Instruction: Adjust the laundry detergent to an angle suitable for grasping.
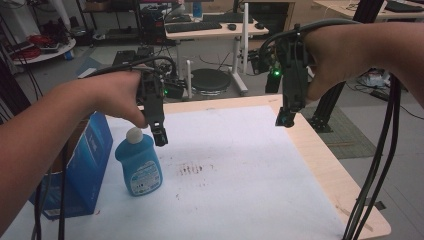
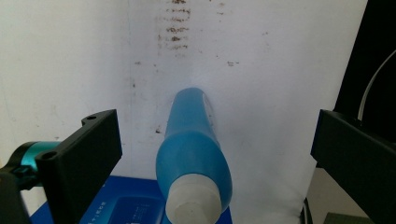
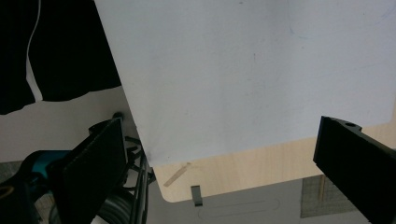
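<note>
A blue bottle (image 1: 139, 164) with a white cap stands upright on the white sheet at the table's left. My left gripper (image 1: 160, 135) hangs just above and right of the cap, pointing down, its jaws open. From the left gripper view the bottle (image 2: 192, 154) is seen from above between the wide-apart jaws, with clear gaps on both sides. My right gripper (image 1: 286, 118) is raised over the far right part of the sheet, open, with nothing between its jaws.
A blue box (image 1: 85, 165) stands at the table's left edge, close to the bottle. Brown smudges (image 1: 191, 169) mark the white sheet (image 1: 240, 170). The wooden table edge (image 1: 330, 170) runs down the right. Cables (image 1: 375, 165) hang at the right front.
</note>
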`<state>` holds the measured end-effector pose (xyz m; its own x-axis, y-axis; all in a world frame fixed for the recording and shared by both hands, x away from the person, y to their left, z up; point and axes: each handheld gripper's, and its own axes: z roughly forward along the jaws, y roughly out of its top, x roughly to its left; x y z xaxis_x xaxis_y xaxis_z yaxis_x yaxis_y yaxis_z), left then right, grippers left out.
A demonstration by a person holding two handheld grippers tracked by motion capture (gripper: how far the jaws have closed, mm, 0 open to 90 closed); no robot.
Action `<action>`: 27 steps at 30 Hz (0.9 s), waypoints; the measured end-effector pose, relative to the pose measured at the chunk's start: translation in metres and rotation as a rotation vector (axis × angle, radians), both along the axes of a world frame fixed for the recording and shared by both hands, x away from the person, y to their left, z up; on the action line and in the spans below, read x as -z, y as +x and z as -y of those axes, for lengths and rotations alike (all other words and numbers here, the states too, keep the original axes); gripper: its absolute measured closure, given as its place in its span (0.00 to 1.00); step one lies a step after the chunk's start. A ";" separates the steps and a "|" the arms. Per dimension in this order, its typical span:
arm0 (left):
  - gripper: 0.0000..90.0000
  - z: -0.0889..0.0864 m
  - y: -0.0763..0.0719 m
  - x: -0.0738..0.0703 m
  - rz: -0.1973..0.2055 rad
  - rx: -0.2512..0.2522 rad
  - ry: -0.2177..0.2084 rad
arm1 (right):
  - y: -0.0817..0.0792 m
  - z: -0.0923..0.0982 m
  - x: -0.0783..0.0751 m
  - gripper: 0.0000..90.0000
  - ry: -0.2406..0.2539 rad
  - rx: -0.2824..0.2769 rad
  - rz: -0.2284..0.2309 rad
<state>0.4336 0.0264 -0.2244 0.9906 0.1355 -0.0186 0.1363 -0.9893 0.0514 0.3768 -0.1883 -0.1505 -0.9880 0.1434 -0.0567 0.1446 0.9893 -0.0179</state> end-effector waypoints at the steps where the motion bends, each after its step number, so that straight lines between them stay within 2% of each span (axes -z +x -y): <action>1: 0.02 0.000 0.000 0.000 0.001 -0.002 0.001 | 0.001 -0.001 0.001 0.02 -0.003 0.000 -0.003; 7: 0.02 -0.002 0.001 0.000 -0.002 -0.002 0.001 | 0.006 -0.002 0.011 0.02 0.017 -0.015 -0.022; 11: 0.02 -0.001 0.000 0.001 -0.002 0.000 0.003 | 0.009 0.000 0.018 0.02 0.013 -0.012 -0.037; 27: 0.02 0.002 0.001 -0.002 0.003 -0.006 -0.003 | 0.011 0.004 0.016 0.02 0.021 -0.022 -0.026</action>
